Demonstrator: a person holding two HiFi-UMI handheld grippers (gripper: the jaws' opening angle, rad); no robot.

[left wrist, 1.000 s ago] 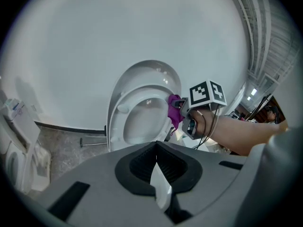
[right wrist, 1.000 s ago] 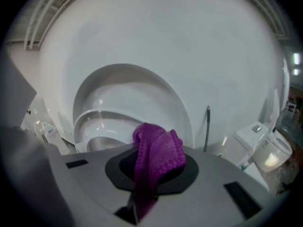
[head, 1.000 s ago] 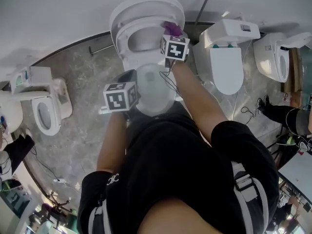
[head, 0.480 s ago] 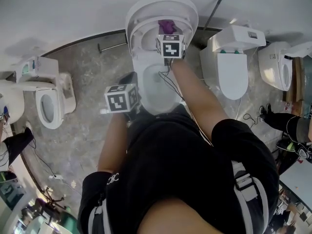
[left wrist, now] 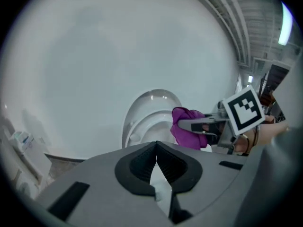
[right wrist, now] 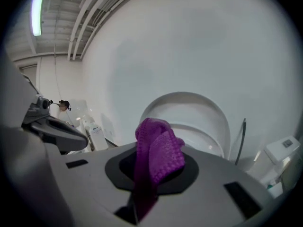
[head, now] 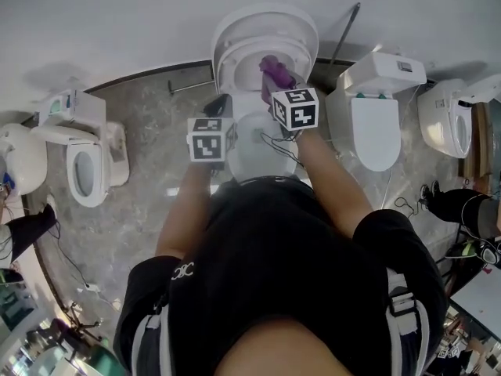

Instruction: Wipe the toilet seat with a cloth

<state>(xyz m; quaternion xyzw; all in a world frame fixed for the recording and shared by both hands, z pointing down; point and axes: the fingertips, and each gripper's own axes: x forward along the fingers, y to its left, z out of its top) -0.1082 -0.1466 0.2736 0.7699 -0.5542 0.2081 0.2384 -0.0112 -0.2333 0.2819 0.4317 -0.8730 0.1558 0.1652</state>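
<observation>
Between the right jaws: a purple cloth (right wrist: 158, 150) is pinched in the right hand-held gripper (right wrist: 152, 174), bunched above the pads with a tail hanging below them.
Right hand-held gripper: closed on the cloth and held out ahead of the person.
Ahead of the right hand-held gripper: the toilet seat (head: 235, 59) stands raised, with the lid (head: 266, 18) behind it against the white wall. From the head view the cloth lies across the raised seat's opening; whether it touches the seat cannot be told.
Left hand-held gripper (left wrist: 156, 149): jaws pressed together, nothing between them.
Right of the left hand-held gripper: the right one with its cloth, near but apart, a little further forward.
Below both hand-held grippers: the open toilet bowl (head: 244, 159).
Out to the right of the right hand-held gripper: another white toilet (head: 374, 112) with its lid down.
Out to the left of the left hand-held gripper: a smaller white toilet (head: 86, 171) on the grey floor.
</observation>
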